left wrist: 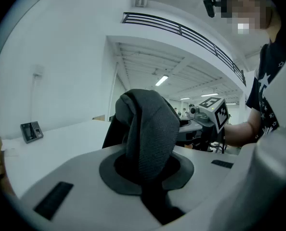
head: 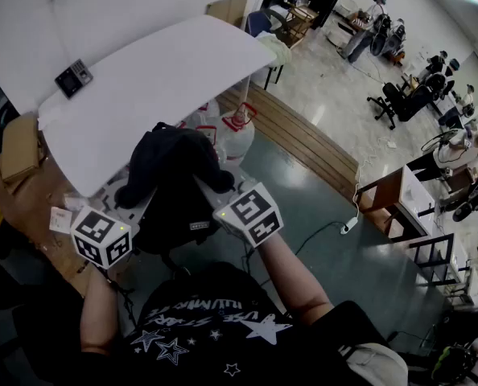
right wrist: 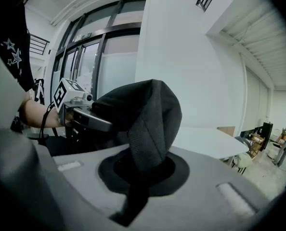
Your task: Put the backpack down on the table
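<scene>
A white desk (head: 158, 79) stands against a white wall (head: 102, 6). The glossy grey floor (head: 368, 256) carries a wooden strip (head: 303, 139). Far off stand office chairs (head: 400, 103). A ceiling light (left wrist: 161, 80) glows, and tall windows (right wrist: 85, 71) line one side.

We hold both arms out ahead of us, elbows bent, the left forearm (head: 98, 316) and right forearm (head: 291, 276) bare. Our left gripper (left wrist: 145, 165) tips slightly downward, jaws nearly together and pinching a padded backpack strap (left wrist: 150, 129). Our right gripper (right wrist: 143, 170) tips down a little more, jaws clamped on the other strap (right wrist: 150, 124). The two grippers angle inward toward each other, marker cubes uppermost.
</scene>
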`<state>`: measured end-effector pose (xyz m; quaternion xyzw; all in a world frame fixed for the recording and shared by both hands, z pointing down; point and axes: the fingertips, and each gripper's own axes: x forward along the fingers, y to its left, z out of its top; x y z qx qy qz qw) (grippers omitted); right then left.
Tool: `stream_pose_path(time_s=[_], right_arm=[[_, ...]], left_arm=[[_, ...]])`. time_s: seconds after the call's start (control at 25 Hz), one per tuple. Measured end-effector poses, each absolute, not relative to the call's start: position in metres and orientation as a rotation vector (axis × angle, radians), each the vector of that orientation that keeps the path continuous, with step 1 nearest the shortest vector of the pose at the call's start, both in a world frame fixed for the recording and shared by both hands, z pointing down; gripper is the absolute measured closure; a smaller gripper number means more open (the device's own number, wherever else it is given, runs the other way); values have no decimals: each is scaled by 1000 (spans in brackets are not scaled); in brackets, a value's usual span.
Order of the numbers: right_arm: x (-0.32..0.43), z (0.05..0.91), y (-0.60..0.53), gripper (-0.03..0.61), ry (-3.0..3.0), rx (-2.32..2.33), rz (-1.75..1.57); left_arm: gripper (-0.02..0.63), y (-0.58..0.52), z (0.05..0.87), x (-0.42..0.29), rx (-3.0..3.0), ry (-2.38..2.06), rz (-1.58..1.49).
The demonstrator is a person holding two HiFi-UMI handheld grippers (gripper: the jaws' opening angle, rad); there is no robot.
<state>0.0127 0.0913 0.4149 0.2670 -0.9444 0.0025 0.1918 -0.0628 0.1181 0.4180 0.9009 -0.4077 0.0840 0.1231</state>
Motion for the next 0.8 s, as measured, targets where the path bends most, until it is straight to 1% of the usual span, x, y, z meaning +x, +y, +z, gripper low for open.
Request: stream_pose_path(time_s=[0.8], right_arm=[[-19,431,101,561,-2614,745,31]], left_arm=[[560,125,434,-94,2660,-1123,275]])
